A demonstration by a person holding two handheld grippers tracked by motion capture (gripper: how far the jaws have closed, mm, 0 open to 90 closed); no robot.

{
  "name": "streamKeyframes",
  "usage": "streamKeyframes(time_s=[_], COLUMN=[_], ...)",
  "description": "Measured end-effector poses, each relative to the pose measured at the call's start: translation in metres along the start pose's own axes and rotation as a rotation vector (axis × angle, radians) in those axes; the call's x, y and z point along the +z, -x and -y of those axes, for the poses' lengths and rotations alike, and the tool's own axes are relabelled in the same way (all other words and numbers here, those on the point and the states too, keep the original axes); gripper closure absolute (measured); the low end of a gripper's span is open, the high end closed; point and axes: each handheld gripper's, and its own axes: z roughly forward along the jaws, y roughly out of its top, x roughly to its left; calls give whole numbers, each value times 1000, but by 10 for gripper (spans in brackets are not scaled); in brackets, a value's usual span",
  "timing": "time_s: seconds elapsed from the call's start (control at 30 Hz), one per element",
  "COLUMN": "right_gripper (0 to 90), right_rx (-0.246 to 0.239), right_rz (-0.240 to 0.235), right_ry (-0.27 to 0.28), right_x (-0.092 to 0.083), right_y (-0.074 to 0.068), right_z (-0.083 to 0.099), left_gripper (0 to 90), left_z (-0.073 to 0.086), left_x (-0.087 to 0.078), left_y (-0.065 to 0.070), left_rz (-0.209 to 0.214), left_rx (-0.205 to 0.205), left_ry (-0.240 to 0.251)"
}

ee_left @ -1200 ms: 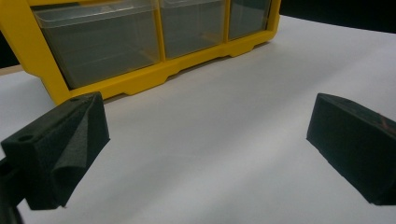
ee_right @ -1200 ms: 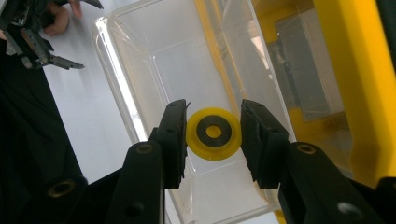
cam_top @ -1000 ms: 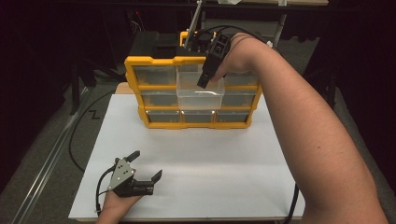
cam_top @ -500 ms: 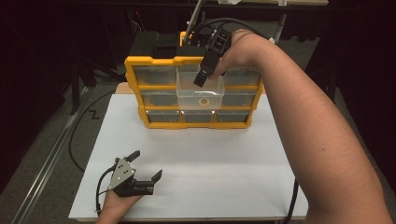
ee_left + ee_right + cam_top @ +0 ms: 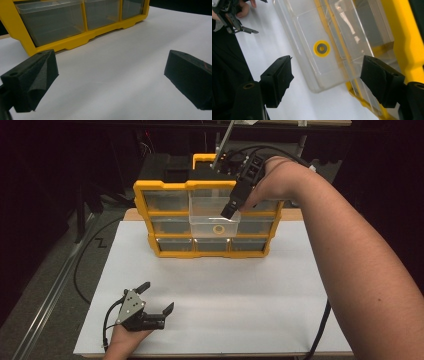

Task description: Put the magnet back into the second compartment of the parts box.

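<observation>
We held our right gripper (image 5: 228, 213) above the yellow organizer (image 5: 150, 205), its jaws just opened and spread with nothing between them, poised over the pulled-out clear drawer (image 5: 207, 227) in the middle column. One yellow washer (image 5: 321, 48) lay flat on that drawer's floor, straight ahead of and below the jaws, roughly centred between them. The drawer's long axis ran out from the cabinet toward us. Our left gripper (image 5: 155, 302) rested well apart on the white board (image 5: 280, 295), jaws spread and empty, so the right was far nearer. We counted nine drawers in three rows, one pulled out, and two grippers
</observation>
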Motion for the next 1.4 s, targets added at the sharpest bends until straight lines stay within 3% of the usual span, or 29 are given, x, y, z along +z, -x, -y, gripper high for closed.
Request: streamKeyframes(time_s=[0.27,0.7,1.4], right_gripper=[249,183,135], right_rx=[15,64,137], right_rz=[6,6,15], right_ry=[-10,-29,-4], right_x=[-4,3,12], right_y=[-6,-15,-20], right_z=[23,75,139], left_gripper=[2,2,2], left_z=[0,0,0], left_x=[0,1,1], left_y=[0,0,-1], left_rz=[-1,-10,-20], left_rx=[2,2,-2], left_ry=[0,-3,-4])
